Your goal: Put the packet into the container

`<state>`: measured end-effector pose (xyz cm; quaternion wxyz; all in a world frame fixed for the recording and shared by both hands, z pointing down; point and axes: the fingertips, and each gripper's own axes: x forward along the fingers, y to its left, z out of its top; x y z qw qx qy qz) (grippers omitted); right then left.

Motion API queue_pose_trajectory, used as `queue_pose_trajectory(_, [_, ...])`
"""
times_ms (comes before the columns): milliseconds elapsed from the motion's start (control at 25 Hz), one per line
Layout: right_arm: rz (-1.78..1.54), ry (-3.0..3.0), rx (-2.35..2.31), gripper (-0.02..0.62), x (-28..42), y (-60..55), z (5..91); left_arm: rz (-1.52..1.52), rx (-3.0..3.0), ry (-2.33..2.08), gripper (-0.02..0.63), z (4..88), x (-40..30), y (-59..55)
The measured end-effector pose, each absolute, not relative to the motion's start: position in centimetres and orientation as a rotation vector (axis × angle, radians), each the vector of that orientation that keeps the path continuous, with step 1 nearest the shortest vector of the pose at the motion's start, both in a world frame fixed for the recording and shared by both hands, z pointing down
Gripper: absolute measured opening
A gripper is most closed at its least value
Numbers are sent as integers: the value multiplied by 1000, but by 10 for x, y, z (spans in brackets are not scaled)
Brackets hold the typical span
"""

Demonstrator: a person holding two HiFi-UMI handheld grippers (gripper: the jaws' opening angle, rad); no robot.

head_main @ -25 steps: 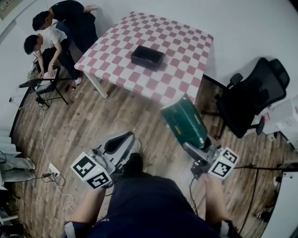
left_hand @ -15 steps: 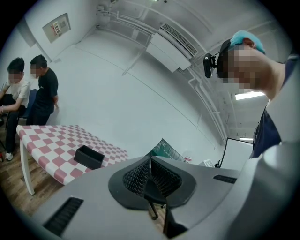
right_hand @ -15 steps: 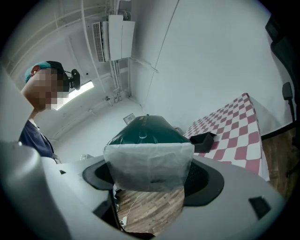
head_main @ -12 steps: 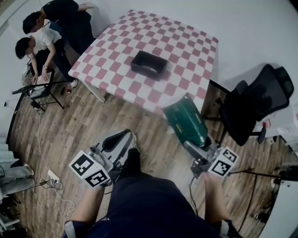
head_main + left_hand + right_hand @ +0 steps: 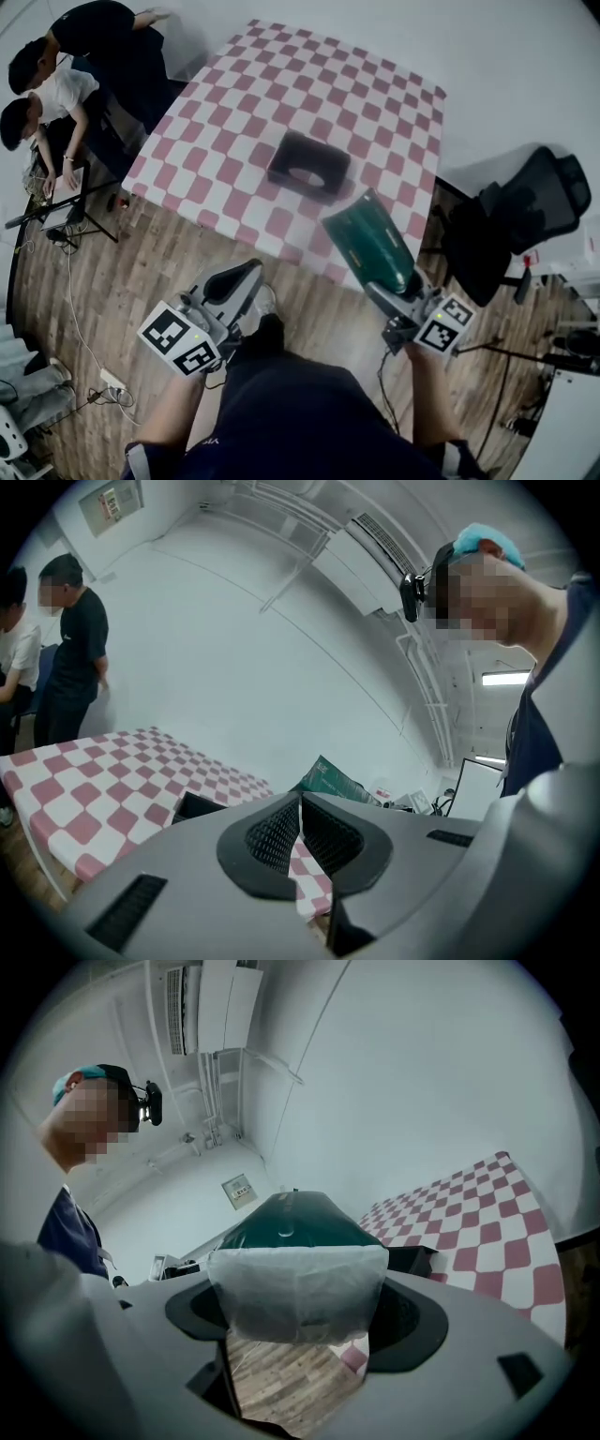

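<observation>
A dark green packet [image 5: 373, 244] with a whitish sealed end [image 5: 296, 1293] is clamped in my right gripper [image 5: 386, 286], held up over the floor near the table's front edge. The black open container [image 5: 308, 164] sits near the middle of the red-and-white checkered table [image 5: 234, 141], ahead and left of the packet. My left gripper [image 5: 239, 281] hangs lower over the wooden floor, jaws together with nothing between them [image 5: 300, 832]. In the left gripper view the container [image 5: 202, 806] and the packet [image 5: 333, 778] show beyond the jaws.
Two people [image 5: 56, 84] stand at the table's left end beside a stand. A black office chair [image 5: 525, 220] is right of the table. Cables and a power strip [image 5: 108, 380] lie on the wooden floor at left. A white wall runs behind the table.
The table and container have drawn closer and lower in the head view. Both grippers keep their pose, the packet still held in the right one.
</observation>
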<state>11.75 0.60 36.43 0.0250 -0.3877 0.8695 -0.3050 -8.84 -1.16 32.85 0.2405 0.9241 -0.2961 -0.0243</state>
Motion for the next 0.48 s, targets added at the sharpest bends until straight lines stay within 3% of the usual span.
queue_pose_trajectory(480, [-936, 2744, -1360, 420, 100, -99, 386, -11, 2540, -703, 32, 341, -111, -126])
